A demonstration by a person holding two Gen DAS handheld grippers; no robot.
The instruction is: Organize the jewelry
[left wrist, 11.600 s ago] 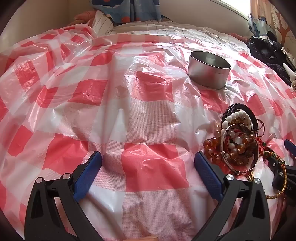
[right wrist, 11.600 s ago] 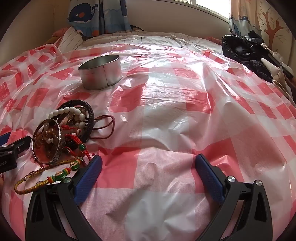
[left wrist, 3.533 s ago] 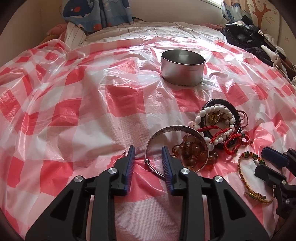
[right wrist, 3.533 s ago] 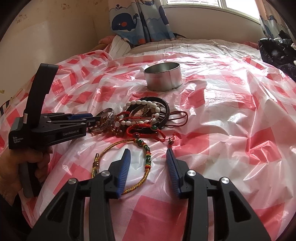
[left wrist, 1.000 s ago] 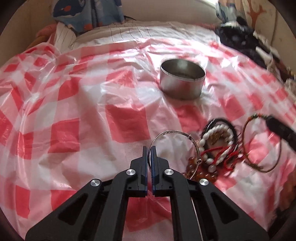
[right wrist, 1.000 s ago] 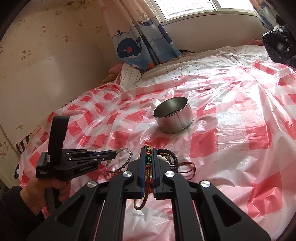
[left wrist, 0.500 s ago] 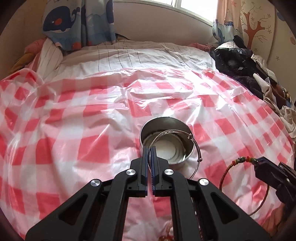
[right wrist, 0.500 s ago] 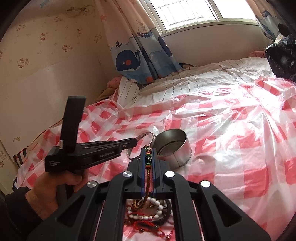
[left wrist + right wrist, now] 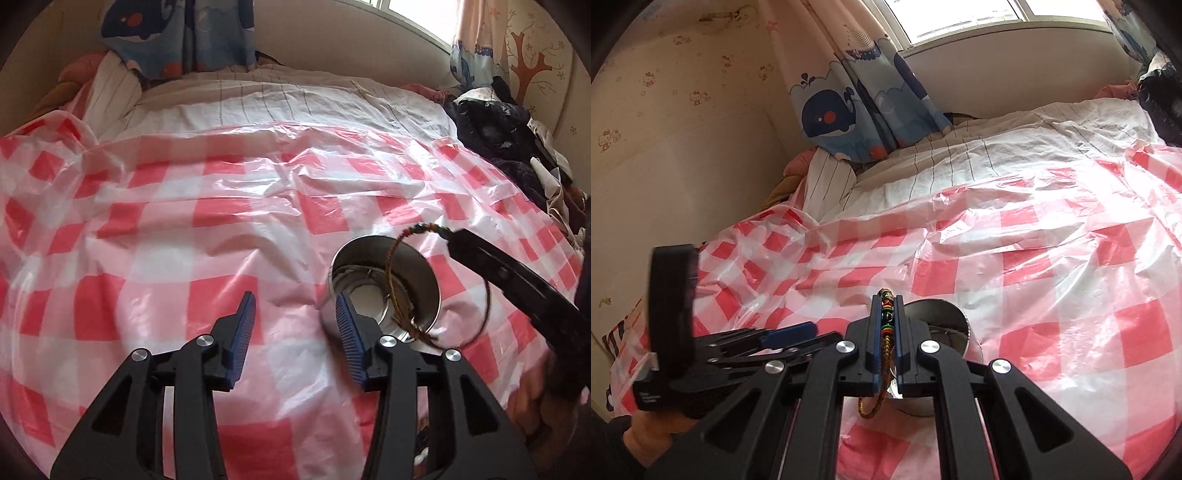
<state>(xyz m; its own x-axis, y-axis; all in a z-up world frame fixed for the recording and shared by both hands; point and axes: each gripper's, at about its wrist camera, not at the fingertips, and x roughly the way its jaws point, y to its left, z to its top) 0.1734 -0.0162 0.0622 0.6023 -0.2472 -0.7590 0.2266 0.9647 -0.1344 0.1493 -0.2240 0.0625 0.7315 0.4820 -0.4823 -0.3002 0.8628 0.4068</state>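
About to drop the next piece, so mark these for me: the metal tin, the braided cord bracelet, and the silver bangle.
metal tin (image 9: 424,258): left wrist view, inner wall.
braided cord bracelet (image 9: 885,341): right wrist view, beaded stretch between the pads.
silver bangle (image 9: 354,267): left wrist view, thin band inside the tin.

Left claw (image 9: 295,332) angled down, jaws opening, nothing between the blue pads (image 9: 242,334). Seen from the right wrist view: left claw body low at frame left, gripped by a bare hand (image 9: 652,430) with a dark sleeve behind it. Right claw (image 9: 887,332) tilted shallowly downward, pads clamped nearly together on a woven cord bracelet (image 9: 886,332). From the left wrist view: right claw reaching in from the right edge, its holding hand (image 9: 532,402) blurred at lower right.
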